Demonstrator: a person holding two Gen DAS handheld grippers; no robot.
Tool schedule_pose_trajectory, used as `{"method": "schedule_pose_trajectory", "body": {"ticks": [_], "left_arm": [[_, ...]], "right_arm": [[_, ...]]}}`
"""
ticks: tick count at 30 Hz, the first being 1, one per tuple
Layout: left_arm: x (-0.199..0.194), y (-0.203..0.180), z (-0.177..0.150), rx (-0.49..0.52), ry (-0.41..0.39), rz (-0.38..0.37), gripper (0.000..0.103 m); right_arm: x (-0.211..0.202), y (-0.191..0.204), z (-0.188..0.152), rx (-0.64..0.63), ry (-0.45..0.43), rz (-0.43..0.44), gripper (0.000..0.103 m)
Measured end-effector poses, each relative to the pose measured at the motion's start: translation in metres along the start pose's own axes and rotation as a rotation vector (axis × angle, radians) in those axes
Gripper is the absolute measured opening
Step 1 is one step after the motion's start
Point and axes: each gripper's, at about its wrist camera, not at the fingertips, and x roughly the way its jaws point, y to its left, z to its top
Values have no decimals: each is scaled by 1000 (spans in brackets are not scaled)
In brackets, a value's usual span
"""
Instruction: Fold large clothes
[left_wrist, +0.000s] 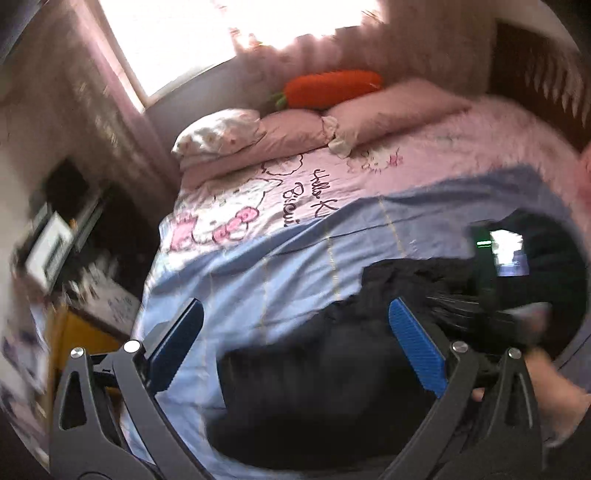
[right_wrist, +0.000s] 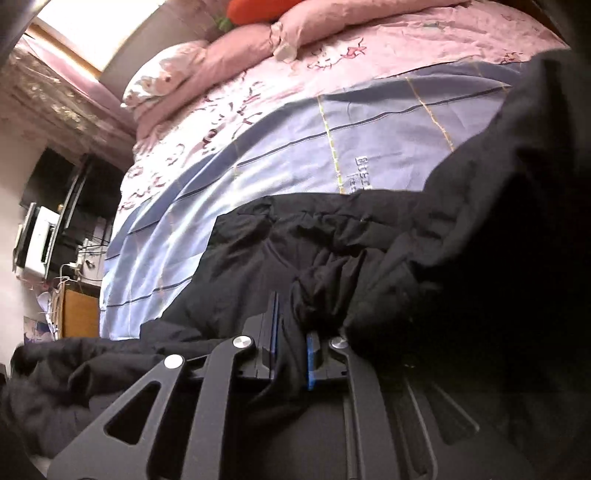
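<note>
A large black garment (left_wrist: 325, 391) lies crumpled on the light blue striped sheet (left_wrist: 258, 266) of a bed. My left gripper (left_wrist: 295, 343) hangs above its near edge, open, its blue pads wide apart with nothing between them. In the left wrist view the right gripper's body with a lit screen (left_wrist: 506, 254) shows at the right, over the garment. In the right wrist view my right gripper (right_wrist: 291, 350) is shut on a bunched fold of the black garment (right_wrist: 332, 266). The cloth rises from the jaws and drapes up the right side, hiding the fingertips.
A pink cartoon-print quilt (left_wrist: 332, 173) covers the far half of the bed, with pink pillows (left_wrist: 295, 129) and an orange carrot plush (left_wrist: 332, 86) at the head. A cluttered desk and a wooden cabinet (left_wrist: 77, 332) stand left of the bed. A bare foot (left_wrist: 554, 398) shows at lower right.
</note>
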Motion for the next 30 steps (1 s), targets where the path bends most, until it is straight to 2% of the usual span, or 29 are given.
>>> {"method": "schedule_pose_trajectory", "body": {"ticks": [5,7,10,12,15,17,18,19,21,23,24,26,28,30], "left_arm": [[-22,-21,-35,-65,19,-46,101],[-3,-35,-57,-77,62,-82,101],[53,-47,-79,-56,69,17,101],[98,-37,-83,-110,70,62,101],[152,-22,-86,-158,80,90,101],[173,-18,-87,-160,52,117,101],[178,-17,-87,-161,29,115,101],[182,-17,-85,-163,6,124,101],[190,-19,-80,-170,-5,135,101],[199,-22,-74,-169,-14,150,101],[203,-22,-71,-169,-12,152,101],[207,-22,-67,-168,-16,151,101],[215,-22,-58,-166,-15,162,101],[225,-20,-48,-174,0,170,101]], "right_arm": [[8,-2,17,31,34,1,11],[8,-2,18,33,38,4,11],[4,-3,16,14,43,15,12],[-3,-7,15,0,50,54,12],[-18,-10,14,-29,93,155,27],[-34,-11,12,-51,112,248,55],[-39,-11,12,-58,113,267,61],[-53,-11,11,-78,103,300,77],[-78,-12,11,-102,58,340,89],[-105,-14,6,-106,15,411,95],[-113,-15,4,-109,-13,405,100],[-127,-7,-12,-197,-113,267,102],[-125,13,-40,-401,-260,17,102],[-108,25,-66,-561,-372,-181,102]]}}
